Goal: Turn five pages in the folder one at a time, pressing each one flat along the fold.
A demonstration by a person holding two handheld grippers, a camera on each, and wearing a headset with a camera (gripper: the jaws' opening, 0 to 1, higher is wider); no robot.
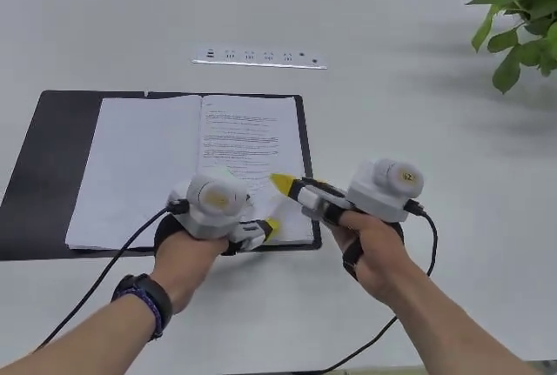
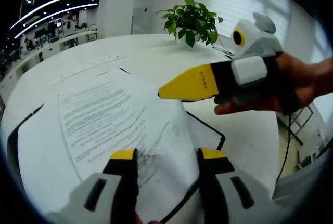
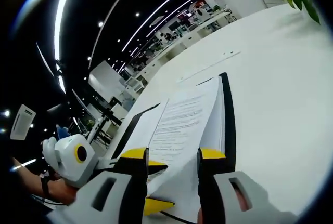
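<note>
My left tool (image 2: 162, 156) and right tool (image 3: 174, 156), both spread, hover close together over the folder's (image 1: 43, 175) right page (image 1: 248, 140), near the tabletop's (image 1: 435, 88) front edge.

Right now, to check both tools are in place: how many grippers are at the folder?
2. The left gripper is at the lower right corner of the printed page in the folder; the right gripper points in from the right.
</note>
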